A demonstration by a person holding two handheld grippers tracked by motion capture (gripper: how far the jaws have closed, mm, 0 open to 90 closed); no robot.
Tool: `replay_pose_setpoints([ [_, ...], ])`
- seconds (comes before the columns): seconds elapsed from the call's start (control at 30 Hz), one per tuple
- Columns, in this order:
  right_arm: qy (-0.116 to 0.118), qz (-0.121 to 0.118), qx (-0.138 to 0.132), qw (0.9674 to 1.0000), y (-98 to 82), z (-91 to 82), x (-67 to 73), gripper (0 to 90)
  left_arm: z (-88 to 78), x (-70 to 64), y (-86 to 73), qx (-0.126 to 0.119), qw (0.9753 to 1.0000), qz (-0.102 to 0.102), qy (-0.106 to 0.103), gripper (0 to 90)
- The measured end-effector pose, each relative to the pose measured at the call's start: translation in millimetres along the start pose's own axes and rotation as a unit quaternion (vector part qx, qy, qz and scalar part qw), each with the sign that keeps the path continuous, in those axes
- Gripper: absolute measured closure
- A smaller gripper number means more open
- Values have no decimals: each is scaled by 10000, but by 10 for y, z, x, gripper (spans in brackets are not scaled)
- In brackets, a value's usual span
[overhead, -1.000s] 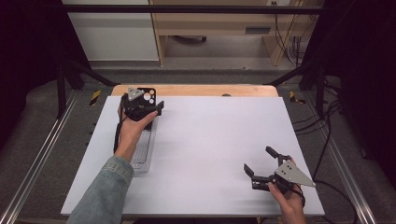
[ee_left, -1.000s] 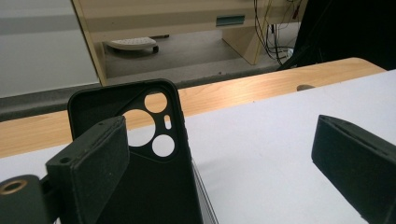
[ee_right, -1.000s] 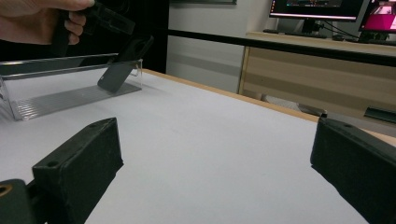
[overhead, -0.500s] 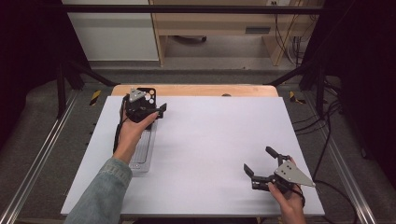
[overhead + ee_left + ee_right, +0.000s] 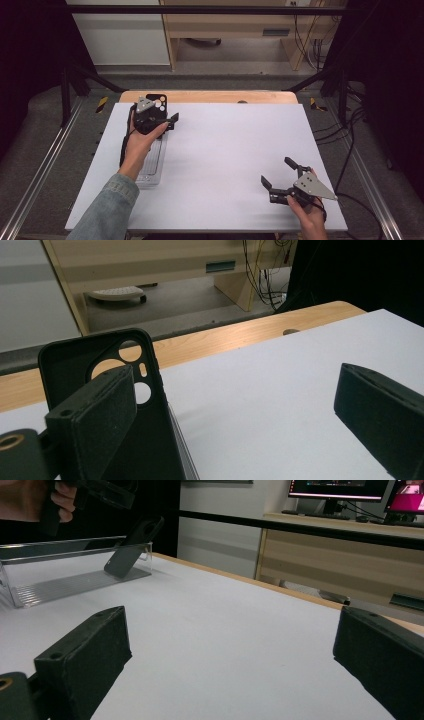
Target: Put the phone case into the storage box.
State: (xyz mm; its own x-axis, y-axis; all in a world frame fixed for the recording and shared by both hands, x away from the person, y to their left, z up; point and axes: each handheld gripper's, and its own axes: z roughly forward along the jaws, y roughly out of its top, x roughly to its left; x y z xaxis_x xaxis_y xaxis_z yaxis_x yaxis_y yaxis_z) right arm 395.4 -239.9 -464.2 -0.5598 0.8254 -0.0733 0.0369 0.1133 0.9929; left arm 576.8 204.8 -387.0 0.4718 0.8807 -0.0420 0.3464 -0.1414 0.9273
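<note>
Just beside the gaping left tongs (image 5: 240, 405), phone case (image 5: 100, 370); right tongs (image 5: 281, 177) apart.

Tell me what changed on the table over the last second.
Almost nothing. The left gripper stays open over the far end of the clear tray, beside the black phone case leaning there. The right gripper stays open near the table's front right, holding nothing.

A black phone case (image 5: 107, 405) with round camera cutouts stands tilted (leaning back) at the far end of a clear plastic tray (image 5: 152, 167), which lies lengthwise on the white surface (image 5: 225, 155) near its left edge.
</note>
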Motion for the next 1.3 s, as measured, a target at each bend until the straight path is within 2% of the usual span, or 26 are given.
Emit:
replay_pose_setpoints([
  [0.57, -20, -4, 2, 10000, 1, -3, -1, 20, -158, -125, 34, -162, 9997, 71, -184, 31],
  [0.97, -49, 4, 27, 10000, 2, 5, 8, 20, -218, -282, 46, -244, 9986, 279, -381, 27],
  [1.3, -57, 25, 27, 10000, 1, 6, 7, 20, -276, -356, 46, -346, 9978, 275, -488, 26],
])
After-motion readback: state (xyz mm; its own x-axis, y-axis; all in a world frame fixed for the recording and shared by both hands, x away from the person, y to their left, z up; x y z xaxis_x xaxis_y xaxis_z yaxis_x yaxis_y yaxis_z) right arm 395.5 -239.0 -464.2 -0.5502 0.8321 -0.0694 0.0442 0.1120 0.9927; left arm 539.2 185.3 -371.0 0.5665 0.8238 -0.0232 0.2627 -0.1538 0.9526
